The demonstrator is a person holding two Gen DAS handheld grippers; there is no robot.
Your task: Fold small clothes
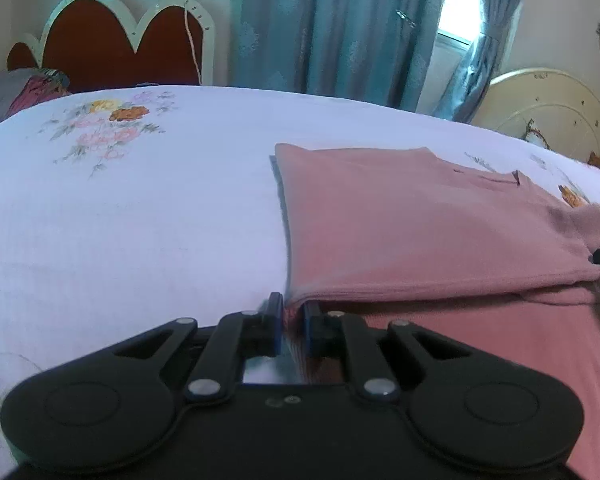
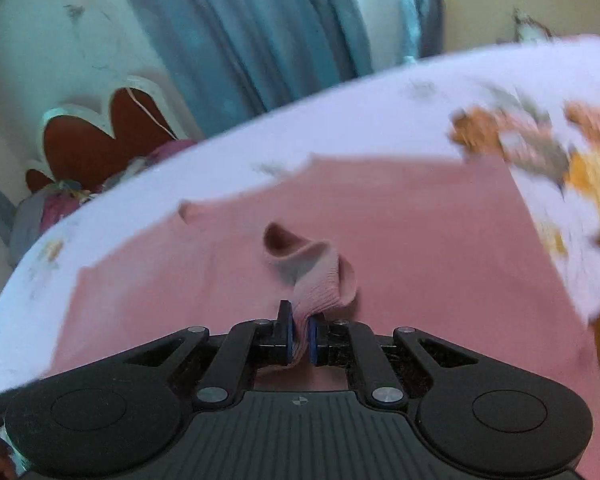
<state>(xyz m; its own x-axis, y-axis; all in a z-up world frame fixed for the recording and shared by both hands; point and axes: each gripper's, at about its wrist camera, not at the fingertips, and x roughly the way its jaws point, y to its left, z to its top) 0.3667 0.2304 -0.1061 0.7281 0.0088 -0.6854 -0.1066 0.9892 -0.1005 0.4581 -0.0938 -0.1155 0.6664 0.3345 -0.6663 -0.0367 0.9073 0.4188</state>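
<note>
Clenched on a corner of the pink garment (image 1: 420,220), the left claw (image 1: 292,320) grips stacked fabric layers at the fold's near edge. From the right wrist, the right claw (image 2: 300,334) is likewise clamped, pinching a ribbed bunch of the same cloth that rises in a loose curl. Beneath both lies the bed (image 1: 140,220), covered in a white floral sheet. Beyond stand a red headboard (image 1: 112,44), teal curtains (image 1: 340,28) and a bright window (image 1: 460,4). Only the left view shows a cream footboard (image 1: 548,108) clearly; the right view's far edge is blurred.
</note>
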